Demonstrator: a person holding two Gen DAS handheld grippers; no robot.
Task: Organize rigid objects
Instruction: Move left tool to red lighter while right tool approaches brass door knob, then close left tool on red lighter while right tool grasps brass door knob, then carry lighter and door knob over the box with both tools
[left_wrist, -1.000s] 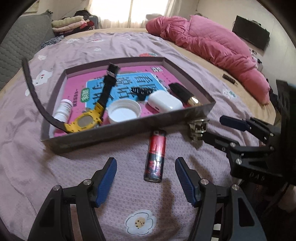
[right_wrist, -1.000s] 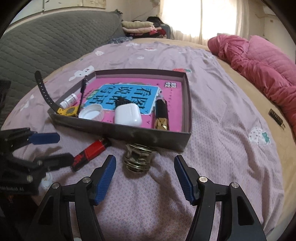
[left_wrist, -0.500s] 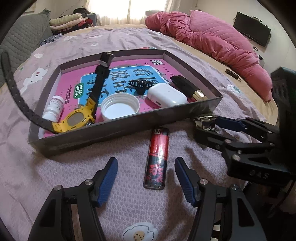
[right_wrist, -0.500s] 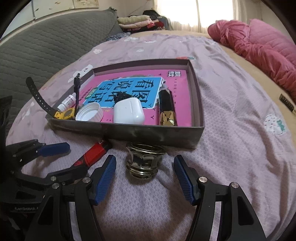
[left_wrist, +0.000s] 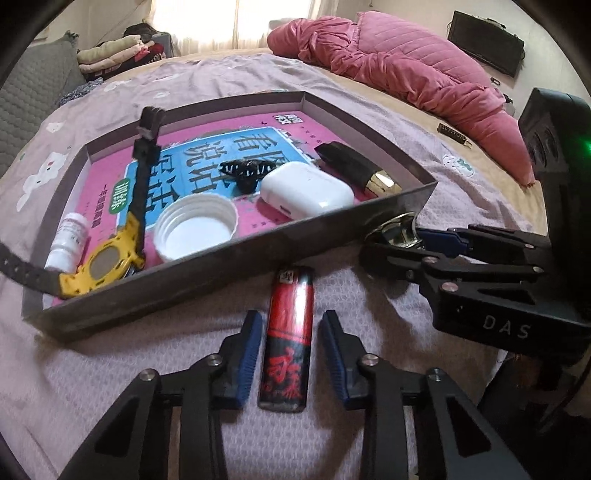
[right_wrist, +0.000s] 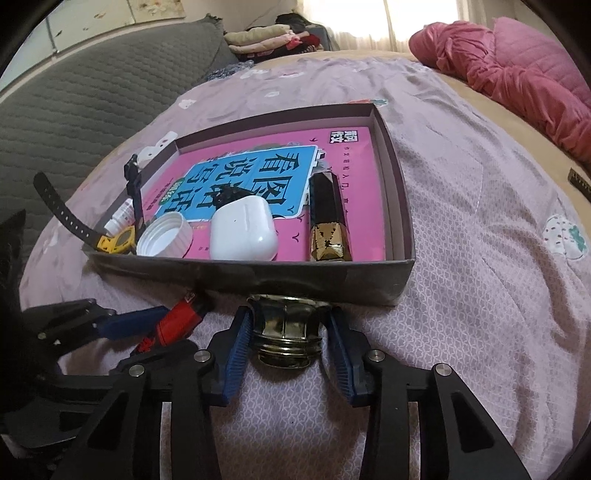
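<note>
A red and black lighter lies on the bedspread just in front of the grey box. My left gripper straddles it, blue pads a small gap from each side. A metal fitting stands on the bedspread against the box's near wall. My right gripper is closed on it, pads touching both sides; it also shows in the left wrist view. The box holds a yellow watch, white cap, earbud case, lipstick, small bottle and black clip.
A pink quilt is heaped at the far right of the bed. Folded clothes lie at the far end. A grey padded headboard runs along the left. A small dark strip lies on the sheet at right.
Both grippers have moved forward and narrowed. The left now flanks the lighter closely. The right has closed onto the metal fitting.
</note>
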